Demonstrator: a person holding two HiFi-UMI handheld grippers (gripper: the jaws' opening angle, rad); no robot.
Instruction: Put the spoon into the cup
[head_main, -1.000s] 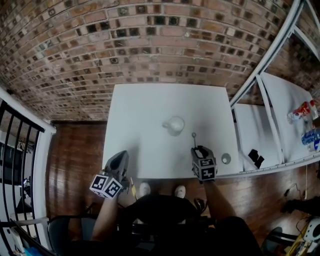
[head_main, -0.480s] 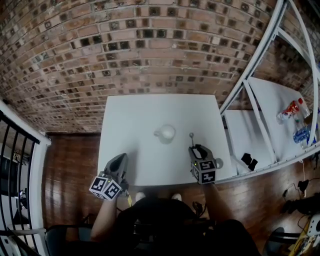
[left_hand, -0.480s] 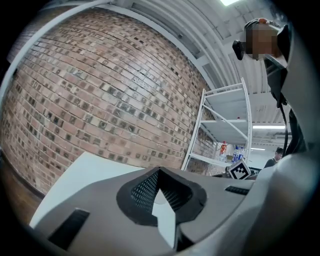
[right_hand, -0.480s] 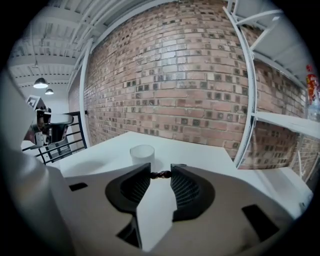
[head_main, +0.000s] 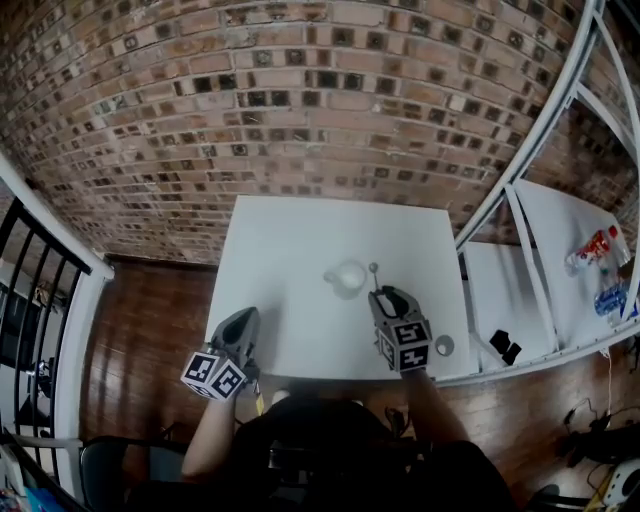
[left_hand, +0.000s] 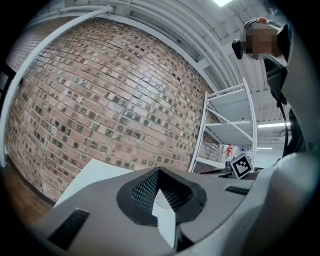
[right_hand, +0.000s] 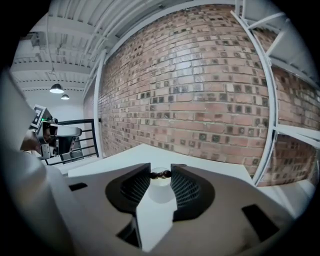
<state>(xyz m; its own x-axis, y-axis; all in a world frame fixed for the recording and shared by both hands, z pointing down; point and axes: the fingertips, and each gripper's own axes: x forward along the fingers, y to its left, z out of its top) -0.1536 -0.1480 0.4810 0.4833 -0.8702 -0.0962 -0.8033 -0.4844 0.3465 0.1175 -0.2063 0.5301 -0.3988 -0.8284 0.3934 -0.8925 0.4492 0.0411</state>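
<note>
A white cup (head_main: 348, 277) stands near the middle of the white table (head_main: 285, 240). My right gripper (head_main: 381, 292) hangs above the table just right of the cup and is shut on the spoon (head_main: 374, 269), whose thin metal stem sticks out past the jaws toward the wall. In the right gripper view the dark spoon handle (right_hand: 159, 174) is pinched between the tips of the right gripper (right_hand: 161, 175), with the cup (right_hand: 161, 191) straight ahead and below. My left gripper (head_main: 240, 326) hovers at the table's front left corner; its tips meet with nothing held (left_hand: 159, 172).
A brick wall (head_main: 300, 110) runs behind the table. A white shelving rack (head_main: 520, 235) stands at the right with bottles (head_main: 597, 246) and a black object (head_main: 506, 345). A small round object (head_main: 445, 345) lies near the table's right front corner. A black railing (head_main: 40, 290) is at the left.
My right gripper has risen with the spoon and come closer to the cup. The left gripper has hardly moved. The head view shifted.
</note>
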